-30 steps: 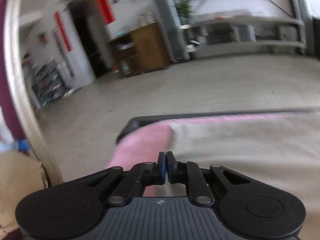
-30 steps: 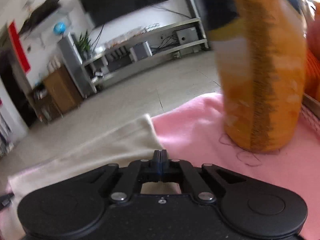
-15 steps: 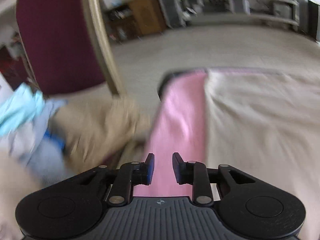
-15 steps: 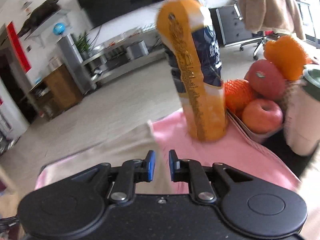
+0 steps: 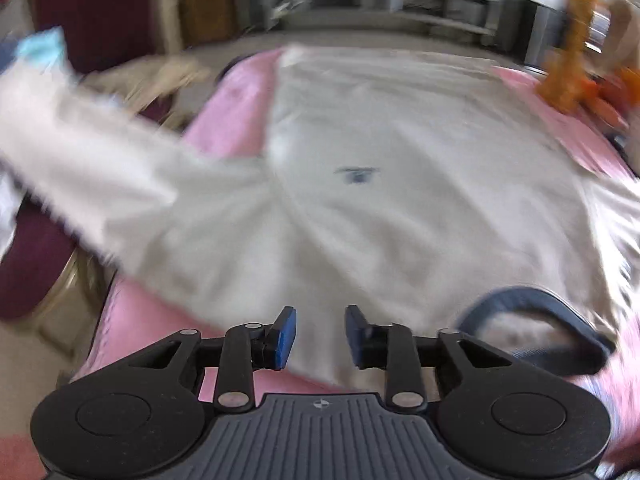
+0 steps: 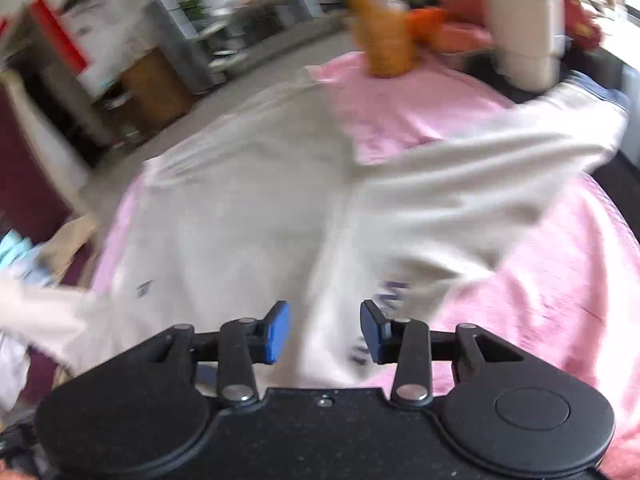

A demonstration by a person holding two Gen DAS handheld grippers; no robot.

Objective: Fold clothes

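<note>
cloth fills both views: a cream long-sleeved sweatshirt with a navy collar [image 5: 400,168] lies spread flat on the pink blanket-covered table [image 5: 236,92], chest up, collar nearest us and hem at the far edge. we judge it is laid out this way so its sleeves can be turned inward; one sleeve [image 5: 80,152] trails off the table's left side, the other [image 6: 500,152] reaches toward the right. no fold shows in it now.

our left gripper [image 5: 318,338] hovers just short of the collar with its blue pads parted and nothing between them. our right gripper [image 6: 324,332] is likewise spread wide and empty, above the shoulder where some navy print shows.

at the far right corner, a tray of oranges and red apples [image 6: 452,28] sits beside an orange drink bottle [image 6: 384,44] and a white pot holding a green plant [image 6: 524,36]; motion blur hides finer detail.
</note>
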